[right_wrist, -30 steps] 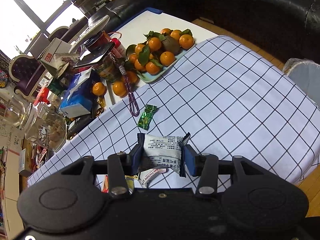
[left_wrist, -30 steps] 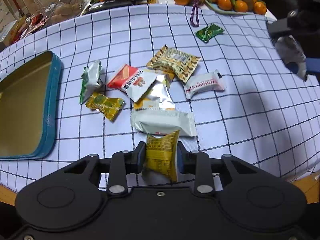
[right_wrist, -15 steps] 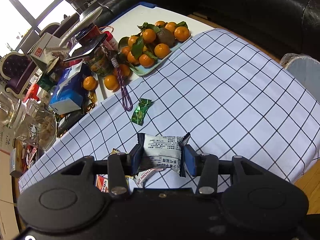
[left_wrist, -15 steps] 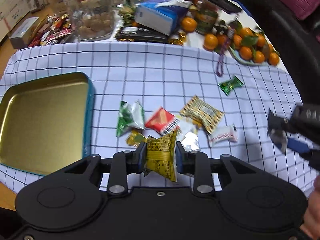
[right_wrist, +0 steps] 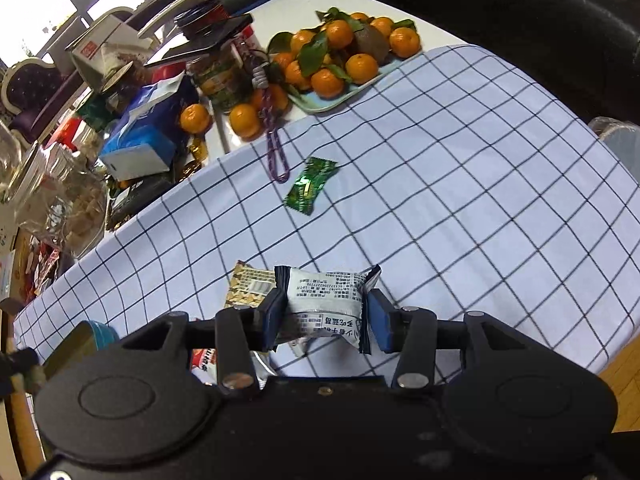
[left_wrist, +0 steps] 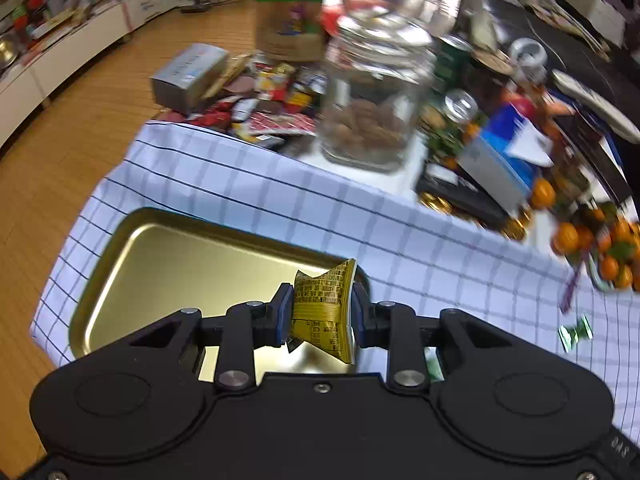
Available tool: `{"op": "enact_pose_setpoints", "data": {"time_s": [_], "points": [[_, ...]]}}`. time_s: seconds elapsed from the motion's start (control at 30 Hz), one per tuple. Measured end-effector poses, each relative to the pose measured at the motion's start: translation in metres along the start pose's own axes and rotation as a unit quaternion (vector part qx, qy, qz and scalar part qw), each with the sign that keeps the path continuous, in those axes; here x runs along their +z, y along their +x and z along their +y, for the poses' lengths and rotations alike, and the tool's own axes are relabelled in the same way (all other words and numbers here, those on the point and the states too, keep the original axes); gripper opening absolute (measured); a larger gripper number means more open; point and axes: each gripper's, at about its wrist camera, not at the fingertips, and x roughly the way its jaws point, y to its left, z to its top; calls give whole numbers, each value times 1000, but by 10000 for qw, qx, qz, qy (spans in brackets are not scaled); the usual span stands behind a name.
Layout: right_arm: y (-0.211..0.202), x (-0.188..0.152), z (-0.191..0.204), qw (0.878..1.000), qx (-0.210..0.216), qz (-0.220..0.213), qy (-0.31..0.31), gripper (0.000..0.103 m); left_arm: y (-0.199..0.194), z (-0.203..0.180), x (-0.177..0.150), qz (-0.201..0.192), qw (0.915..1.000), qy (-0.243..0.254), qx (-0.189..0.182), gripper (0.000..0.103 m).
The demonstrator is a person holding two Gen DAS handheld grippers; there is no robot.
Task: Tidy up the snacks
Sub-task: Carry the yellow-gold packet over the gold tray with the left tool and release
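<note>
My left gripper (left_wrist: 320, 312) clamps a crinkled yellow snack packet (left_wrist: 324, 312) above the gold metal tray (left_wrist: 168, 264) on the checked tablecloth (left_wrist: 280, 208). My right gripper (right_wrist: 324, 314) grips a white wrapped snack cake (right_wrist: 324, 304) over the cloth, near a green foil candy (right_wrist: 310, 184).

The white snack packet (right_wrist: 326, 304) carries small printed characters and digits, upside down and too fine to read.
</note>
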Motion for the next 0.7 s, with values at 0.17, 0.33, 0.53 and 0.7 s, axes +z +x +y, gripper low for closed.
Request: {"op": "enact_pose_setpoints", "data": {"time_s": [0.17, 0.33, 0.53, 0.7], "points": [[1, -9, 26, 9986, 318, -147, -397, 48, 11, 46, 13, -112, 9977, -455, 489, 38], [0, -20, 60, 9935, 759, -133, -838, 48, 20, 92, 26, 44, 9940, -966, 514, 37], [-13, -39, 114, 9748, 1389, -159, -1737, 48, 35, 121, 25, 247, 9915, -1018, 773, 37], [-12, -51, 170, 9531, 1842, 45, -2401, 48, 41, 139, 15, 478, 9903, -1029, 807, 37]]}}
